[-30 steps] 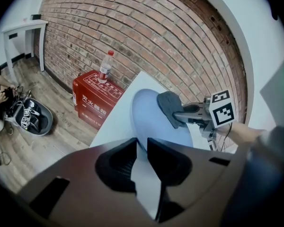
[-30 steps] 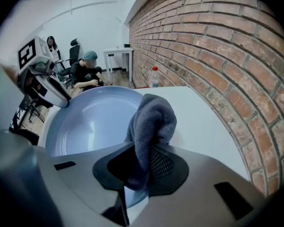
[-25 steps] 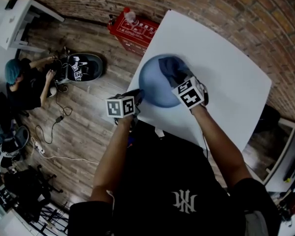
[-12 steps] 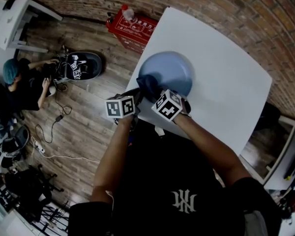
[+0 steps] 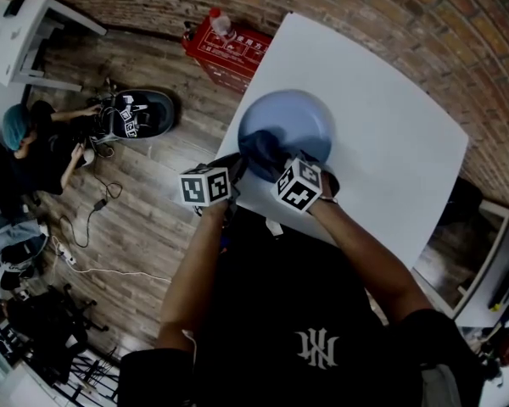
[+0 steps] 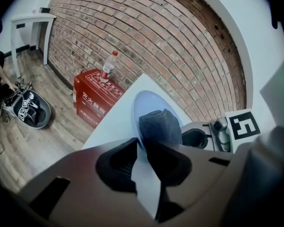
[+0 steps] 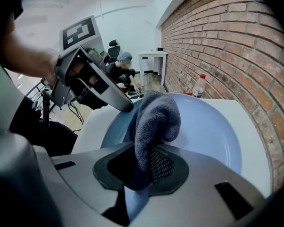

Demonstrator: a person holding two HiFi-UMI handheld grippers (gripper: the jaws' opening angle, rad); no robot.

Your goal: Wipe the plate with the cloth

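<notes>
A light blue plate point(image 5: 301, 121) lies near the left edge of the white table point(image 5: 390, 142). My left gripper point(image 5: 236, 166) sits at the plate's near-left rim, and in the left gripper view its jaws point(image 6: 143, 162) are closed on that rim. My right gripper point(image 5: 276, 161) is shut on a dark grey cloth point(image 5: 261, 149), which bulges out of the jaws point(image 7: 144, 167) onto the near-left part of the plate point(image 7: 208, 126). The cloth point(image 7: 154, 122) rests against the plate's surface close to the left gripper's tip point(image 7: 125, 105).
A red box point(image 5: 229, 49) with a plastic bottle point(image 5: 219, 24) on top stands on the wooden floor beyond the table's left corner. A person point(image 5: 34, 142) sits on the floor at the left beside a dark bag point(image 5: 140, 113). Brick wall runs behind the table.
The right gripper has dragged the cloth from the plate's middle toward its near-left side, close to the left gripper. The left gripper and the plate have stayed put.
</notes>
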